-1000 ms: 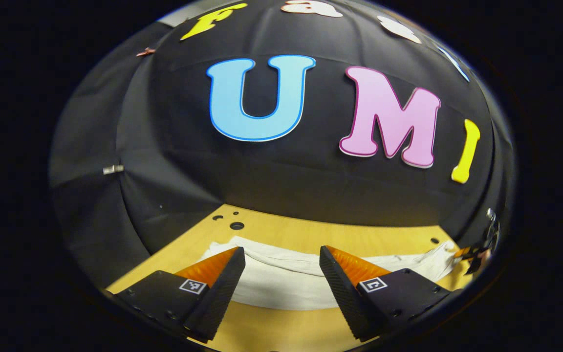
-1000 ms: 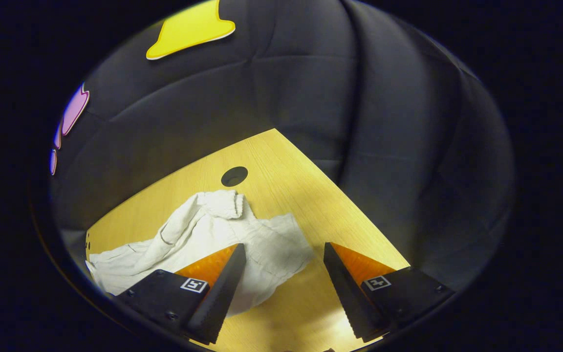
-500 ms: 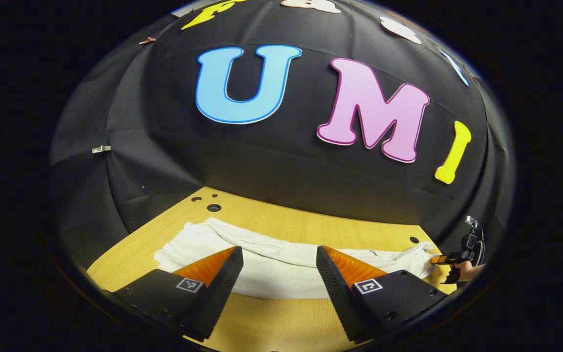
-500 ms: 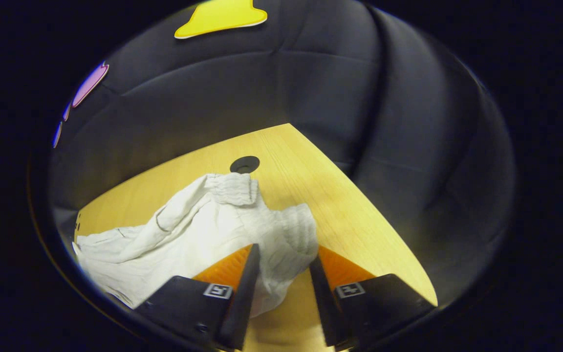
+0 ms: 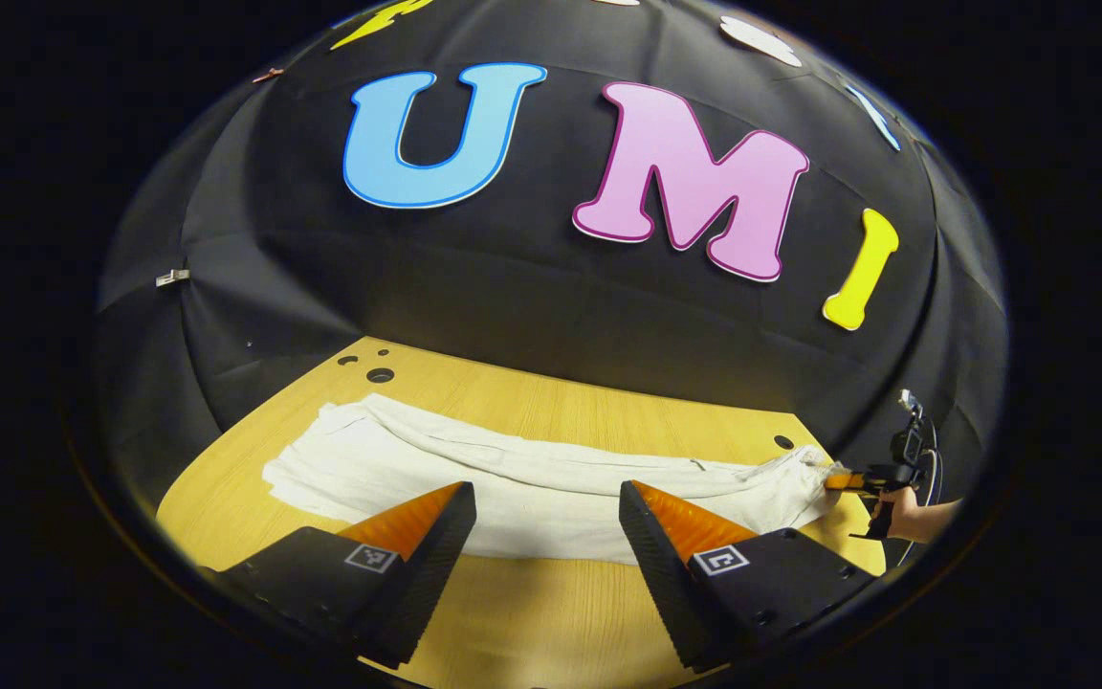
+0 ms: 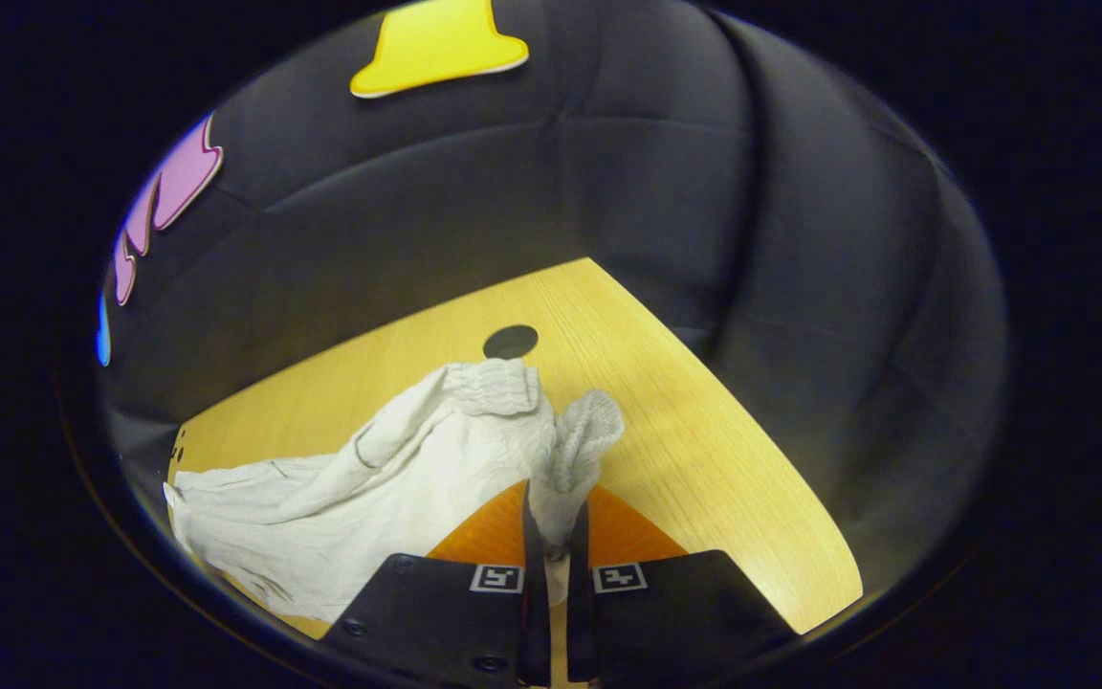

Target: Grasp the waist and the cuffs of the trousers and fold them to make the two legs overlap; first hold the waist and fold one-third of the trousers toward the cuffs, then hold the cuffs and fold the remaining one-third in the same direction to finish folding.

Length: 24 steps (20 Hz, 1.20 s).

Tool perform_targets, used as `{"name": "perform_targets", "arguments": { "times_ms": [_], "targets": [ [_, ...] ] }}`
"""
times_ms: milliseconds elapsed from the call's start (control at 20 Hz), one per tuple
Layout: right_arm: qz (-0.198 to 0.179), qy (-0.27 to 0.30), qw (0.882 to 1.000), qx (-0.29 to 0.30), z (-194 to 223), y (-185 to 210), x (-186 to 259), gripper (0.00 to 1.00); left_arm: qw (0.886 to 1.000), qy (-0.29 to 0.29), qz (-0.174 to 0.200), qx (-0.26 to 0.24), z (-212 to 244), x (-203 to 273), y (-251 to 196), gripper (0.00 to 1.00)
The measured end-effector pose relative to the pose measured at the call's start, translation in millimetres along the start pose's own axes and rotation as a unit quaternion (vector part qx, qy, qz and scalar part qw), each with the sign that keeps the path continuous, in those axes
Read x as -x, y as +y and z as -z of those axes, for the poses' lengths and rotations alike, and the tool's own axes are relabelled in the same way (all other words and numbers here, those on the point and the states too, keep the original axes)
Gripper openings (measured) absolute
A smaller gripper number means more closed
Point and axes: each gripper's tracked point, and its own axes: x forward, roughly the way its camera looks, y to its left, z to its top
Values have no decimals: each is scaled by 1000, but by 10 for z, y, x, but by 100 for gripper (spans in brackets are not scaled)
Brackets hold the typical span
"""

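White trousers [image 5: 513,478] lie stretched lengthwise across the wooden table [image 5: 532,622]. In the left gripper view my left gripper [image 5: 546,496] hovers open over their near edge around mid-length, with nothing between its fingers. The cuff end [image 5: 312,445] lies to the left. At the far right a hand [image 5: 910,517] holds my right gripper [image 5: 843,478] at the ribbed waist end. In the right gripper view my right gripper [image 6: 551,522] is shut on a bunched fold of the waistband [image 6: 575,445], lifted a little off the table. The rest of the trousers [image 6: 369,498] trails left.
Round holes pierce the table: one [image 6: 510,341] just beyond the waist, others [image 5: 380,375] near the far left corner. The table's right edge [image 6: 761,450] runs diagonally close to my right gripper. Black cloth walls close off the back and sides.
My right gripper went from open around the waistband to shut on it, bunching the cloth upward. My left gripper stayed open and drew back, so more of the trousers shows.
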Motion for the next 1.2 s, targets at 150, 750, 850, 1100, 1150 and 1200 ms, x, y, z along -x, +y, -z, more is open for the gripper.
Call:
{"name": "perform_targets", "arguments": {
  "times_ms": [150,750,850,1100,1150,1200],
  "targets": [
    [-6,-45,998,51,-387,195,286,11,1000,-5,-1,2,-139,28,92,96],
    [-72,-117,989,55,-906,1761,1127,11,999,37,10,33,63,86,884,96],
    [-82,-110,990,40,-825,2054,1178,11,999,43,12,29,110,111,1091,96],
    [-106,-96,990,13,-548,2717,1220,11,998,54,-8,42,234,238,1689,92],
    [-113,-91,989,12,-457,2839,1223,11,997,55,-9,44,254,262,1785,96],
    [-118,-85,989,11,-357,2956,1202,11,997,55,-10,46,262,287,1887,96]
  ]
}}
